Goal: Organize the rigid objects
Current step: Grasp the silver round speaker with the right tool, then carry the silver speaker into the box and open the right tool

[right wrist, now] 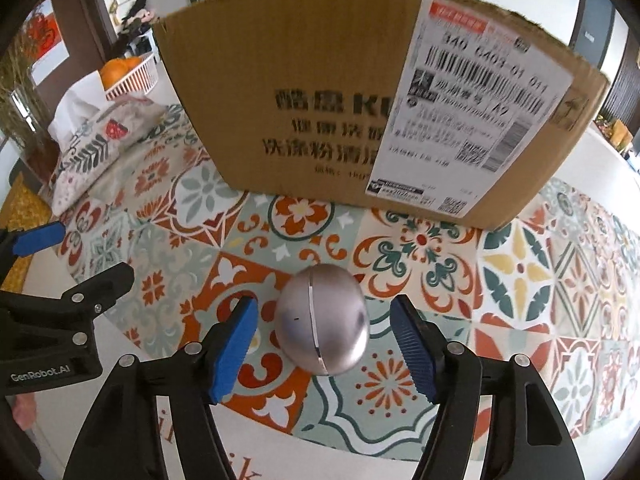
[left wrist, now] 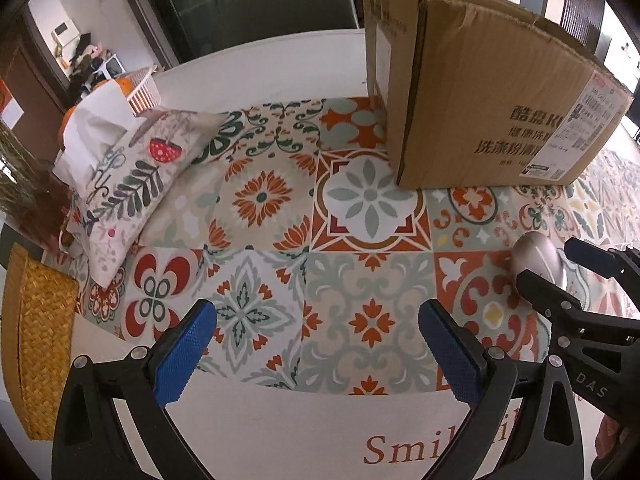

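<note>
Now — lining up on the silver ball (right wrist: 323,320)!
It sits on the patterned tablecloth (right wrist: 520,280) before the cardboard box (right wrist: 320,100), between my right gripper (right wrist: 324,344) pads — spread, untouched. Smooth, rigid, likely slippery; pinch its widest middle. Left gripper (left wrist: 316,356) wide, empty.

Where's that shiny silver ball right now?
In the right wrist view the silver ball sits on the patterned tablecloth, between the right gripper and its open fingers, just before the cardboard box.

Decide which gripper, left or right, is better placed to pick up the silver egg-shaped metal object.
Right. The right gripper is open with the silver egg-shaped metal object between its blue pads. The left gripper is open over bare patterned tablecloth, with the object off to its right.
</note>
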{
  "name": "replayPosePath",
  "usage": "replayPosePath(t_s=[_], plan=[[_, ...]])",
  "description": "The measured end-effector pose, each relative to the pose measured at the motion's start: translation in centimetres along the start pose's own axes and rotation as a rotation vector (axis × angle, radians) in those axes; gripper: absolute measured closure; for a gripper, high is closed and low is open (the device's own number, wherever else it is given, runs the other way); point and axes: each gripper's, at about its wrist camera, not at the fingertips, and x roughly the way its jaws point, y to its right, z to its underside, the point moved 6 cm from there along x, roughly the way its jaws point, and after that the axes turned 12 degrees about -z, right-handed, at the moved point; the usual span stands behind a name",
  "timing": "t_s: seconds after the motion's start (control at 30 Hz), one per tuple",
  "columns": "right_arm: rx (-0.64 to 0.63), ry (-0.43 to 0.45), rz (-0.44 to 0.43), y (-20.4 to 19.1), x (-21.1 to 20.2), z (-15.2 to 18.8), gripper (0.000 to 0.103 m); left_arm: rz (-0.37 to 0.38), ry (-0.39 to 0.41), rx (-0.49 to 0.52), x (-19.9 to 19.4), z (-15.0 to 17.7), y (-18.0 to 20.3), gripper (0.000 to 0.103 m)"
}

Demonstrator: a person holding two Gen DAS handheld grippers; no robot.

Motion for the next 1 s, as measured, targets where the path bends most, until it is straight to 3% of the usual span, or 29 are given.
replayPosePath(t_s=[0.27, 0.57, 1.0], plan=[[0.004, -0.038, -0.007, -0.1, 1.8, 0.2, 0.048, 0.01, -0.038, -0.01, 1.1, 0.4, 0.1, 0.0], [0.009, -0.038, -0.002, 0.0, 2.0, 0.1, 0.049, 0.012, -0.033, -0.005, 1.4, 0.4, 0.3, 0.0], [0.0, 0.041, 0.024, 0.2, -2.8, -0.5, 0.049, 0.015, 0.077, 0.004, -2.6, -0.9, 0.3, 0.0]])
